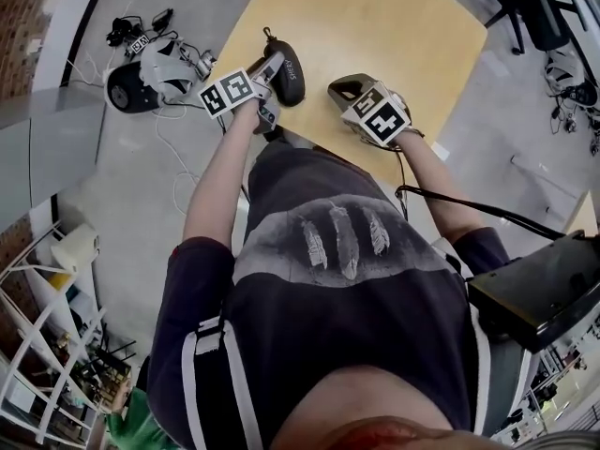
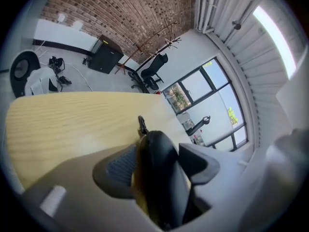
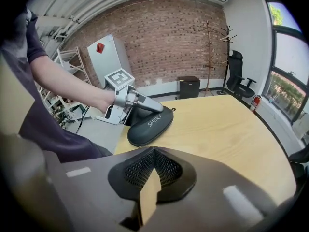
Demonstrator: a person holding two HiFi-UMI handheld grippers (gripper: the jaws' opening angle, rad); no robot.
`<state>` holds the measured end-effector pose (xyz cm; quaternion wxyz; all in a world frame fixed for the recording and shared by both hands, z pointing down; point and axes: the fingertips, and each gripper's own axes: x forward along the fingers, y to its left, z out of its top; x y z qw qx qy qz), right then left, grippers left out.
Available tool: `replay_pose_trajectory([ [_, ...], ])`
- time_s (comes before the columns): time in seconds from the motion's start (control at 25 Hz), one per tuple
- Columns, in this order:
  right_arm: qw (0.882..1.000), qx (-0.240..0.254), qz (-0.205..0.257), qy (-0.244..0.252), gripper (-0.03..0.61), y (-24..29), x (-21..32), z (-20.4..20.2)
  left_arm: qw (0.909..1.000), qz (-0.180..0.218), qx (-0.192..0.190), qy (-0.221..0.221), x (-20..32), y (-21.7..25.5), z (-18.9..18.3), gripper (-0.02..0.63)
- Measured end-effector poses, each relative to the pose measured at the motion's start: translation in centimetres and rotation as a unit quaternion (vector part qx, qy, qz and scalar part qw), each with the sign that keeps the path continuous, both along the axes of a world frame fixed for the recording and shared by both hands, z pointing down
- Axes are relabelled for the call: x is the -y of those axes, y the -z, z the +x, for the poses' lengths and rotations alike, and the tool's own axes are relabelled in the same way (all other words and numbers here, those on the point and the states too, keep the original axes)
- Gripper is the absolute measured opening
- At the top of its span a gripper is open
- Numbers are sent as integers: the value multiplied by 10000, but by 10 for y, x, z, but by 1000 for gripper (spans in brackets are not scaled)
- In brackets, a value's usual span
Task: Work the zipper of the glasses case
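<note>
Plainly, the word "SHERY" can be read in white capitals on the lid of the dark glasses case (image 3: 150,124) in the right gripper view. In the head view the same lettering is too small to be read. Black-and-white square patterns are carried on the marker cubes of both grippers. A red mark on the grey cabinet (image 3: 107,54) cannot be made out.

The case is laid near the edge of the wooden table (image 3: 227,129), close to the person. It is clamped between the half-spread jaws of the left gripper (image 2: 157,166). A thin yellowish strip is seen along one pad, so contact on that side is hard to judge. Much of the case is covered by that gripper, and it cannot be told whether the zipper is open or closed. Only a small dark tab (image 2: 141,124) is seen at the far end of the case.

The right gripper (image 3: 153,166) is held just beside the case, over the table. Its pads are pressed together with nothing between them.

Much of the head view is filled by the person's dark shirt. Equipment and cables (image 1: 150,73) are spread on the floor beside the table. A black box (image 1: 544,289) is cut off at the right edge. An office chair (image 3: 239,79), a coat stand (image 3: 212,52) and a low black cabinet (image 3: 188,87) are set before the brick wall.
</note>
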<state>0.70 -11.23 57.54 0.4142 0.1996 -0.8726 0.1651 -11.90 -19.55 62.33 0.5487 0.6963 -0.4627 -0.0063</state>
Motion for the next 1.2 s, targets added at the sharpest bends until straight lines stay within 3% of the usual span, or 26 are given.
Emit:
replay_pose_trajectory([
  [0.12,10000,7,15,-16,2,-1,2,2,9996,-72,240,-106,0,-3,-4,309],
  [0.44,9998,210,17,-44,2,2,-5,12,9969,86,710,-312,-7,4,-8,322],
  [0.8,9955,896,-214,-225,2,17,-9,27,9951,346,881,276,-20,34,-20,312],
  [0.96,9836,1582,-744,-435,2,22,-8,25,9907,714,936,683,-36,63,-28,220],
  [1.04,9737,1949,-1062,-521,2,24,-8,20,9865,955,992,888,-48,80,-36,110],
  [1.08,9681,2112,-1219,-578,2,25,-10,17,9847,1079,987,951,-55,89,-38,5],
  [1.2,9555,2451,-1528,-603,2,32,-11,3,9823,1389,768,999,-76,116,-41,-2],
])
